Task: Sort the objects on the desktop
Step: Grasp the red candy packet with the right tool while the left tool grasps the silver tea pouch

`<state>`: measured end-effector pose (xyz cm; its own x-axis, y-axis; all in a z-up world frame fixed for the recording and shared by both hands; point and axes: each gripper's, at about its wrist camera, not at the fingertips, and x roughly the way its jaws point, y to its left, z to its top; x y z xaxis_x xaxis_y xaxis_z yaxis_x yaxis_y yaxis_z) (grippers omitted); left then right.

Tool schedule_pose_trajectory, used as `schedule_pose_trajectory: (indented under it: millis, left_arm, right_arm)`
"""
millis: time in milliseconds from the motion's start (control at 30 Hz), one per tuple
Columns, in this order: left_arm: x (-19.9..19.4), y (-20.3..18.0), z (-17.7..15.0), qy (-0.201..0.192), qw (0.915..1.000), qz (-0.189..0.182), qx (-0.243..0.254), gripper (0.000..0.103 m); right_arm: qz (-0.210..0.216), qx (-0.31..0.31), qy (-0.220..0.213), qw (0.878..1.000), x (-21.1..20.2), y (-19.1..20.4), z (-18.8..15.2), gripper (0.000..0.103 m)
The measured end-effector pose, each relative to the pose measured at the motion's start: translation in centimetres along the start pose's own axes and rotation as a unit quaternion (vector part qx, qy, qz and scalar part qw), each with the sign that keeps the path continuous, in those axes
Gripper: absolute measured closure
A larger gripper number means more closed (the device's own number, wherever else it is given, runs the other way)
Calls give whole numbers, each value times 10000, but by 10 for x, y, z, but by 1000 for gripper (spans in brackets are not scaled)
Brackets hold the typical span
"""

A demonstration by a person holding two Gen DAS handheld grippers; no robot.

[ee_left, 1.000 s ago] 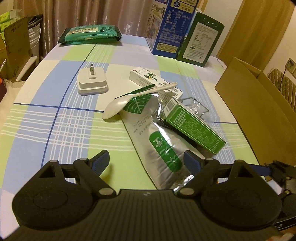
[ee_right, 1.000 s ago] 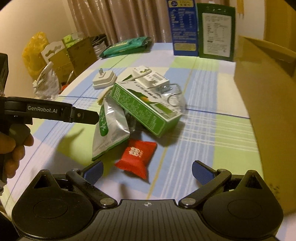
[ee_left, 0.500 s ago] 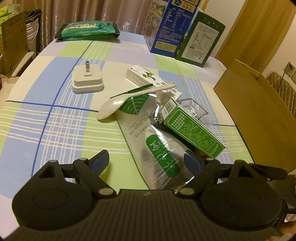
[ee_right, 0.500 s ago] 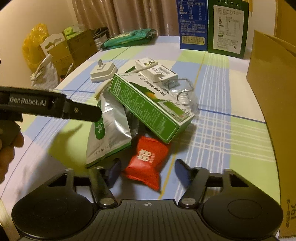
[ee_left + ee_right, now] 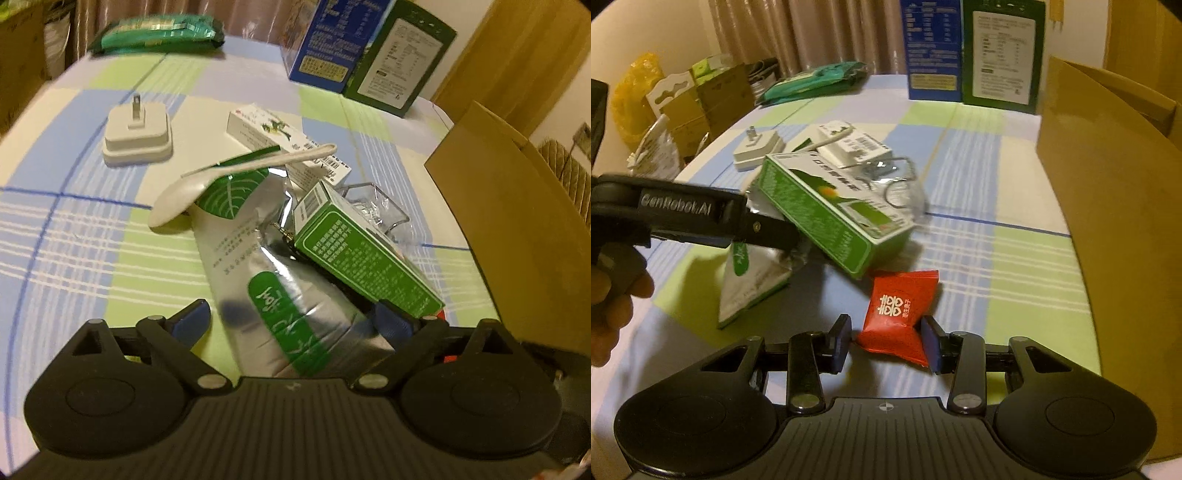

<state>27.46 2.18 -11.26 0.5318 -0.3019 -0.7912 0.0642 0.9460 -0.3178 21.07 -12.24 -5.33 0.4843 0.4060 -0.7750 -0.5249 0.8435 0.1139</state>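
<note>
Our right claw (image 5: 886,343) has just closed onto the red packet (image 5: 899,312), ready to lift; our left claw (image 5: 291,321) spreads wider over the foil pouch (image 5: 273,280).

This is a room in a home. The worktop (image 5: 74,236) wears a checked cloth in blue, green and white. Long curtains (image 5: 827,33) hang behind it, cardboard boxes (image 5: 713,96) stand at the side, and a wall socket (image 5: 583,134) shows.
</note>
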Motion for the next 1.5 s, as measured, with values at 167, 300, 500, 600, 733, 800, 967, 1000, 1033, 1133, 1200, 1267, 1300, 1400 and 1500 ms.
schedule_pose_trajectory:
  millis: [167,300,500,600,733,800,967,1000,1033,1133,1200,1267,1300,1400,1500]
  left_arm:
    - [7,-3,4,126,9998,111,62,14]
    - [-2,-5,-3,260,9994,147,152,29]
    - [-27,-16,-36,500,9969,226,573,33]
    - [-44,-25,-59,577,9960,256,635,33]
    - [-63,-39,-87,597,9942,432,781,34]
    - [-71,-47,-98,629,9921,540,941,34]
    - [-83,-55,-111,700,9890,640,1135,30]
    - [-82,-56,-110,714,9876,721,1197,29]
    - [-79,-56,-108,736,9863,775,1258,27]
    - [-70,-60,-103,809,9796,920,1595,21]
    - [-63,-62,-98,856,9745,1018,1806,21]
    - [-56,-63,-91,831,9721,1101,1898,21]
    - [-54,-63,-88,791,9720,1119,1909,20]
    - [-48,-67,-77,602,9737,1049,1932,20]
    - [-39,-72,-73,596,9732,1011,1978,19]
  right_arm:
    - [14,39,16,10000,-5,-2,-2,65]
    - [22,48,22,10000,-15,0,-7,66]
    - [57,92,134,9999,-35,1,-26,67]
    - [45,148,154,9998,-50,1,-39,67]
    - [62,259,191,9995,-70,2,-57,67]
    - [53,267,202,9994,-80,4,-65,67]
    - [36,325,245,9992,-92,4,-82,67]
    - [42,339,264,9991,-92,3,-84,67]
    - [48,348,273,9990,-92,3,-85,67]
    - [58,351,227,9991,-92,1,-86,66]
    - [58,388,171,9991,-92,0,-85,66]
    - [58,424,132,9990,-92,-3,-83,66]
    - [55,439,120,9989,-91,-4,-83,66]
    - [59,478,117,9988,-88,-8,-82,66]
    - [62,532,114,9985,-86,-11,-83,66]
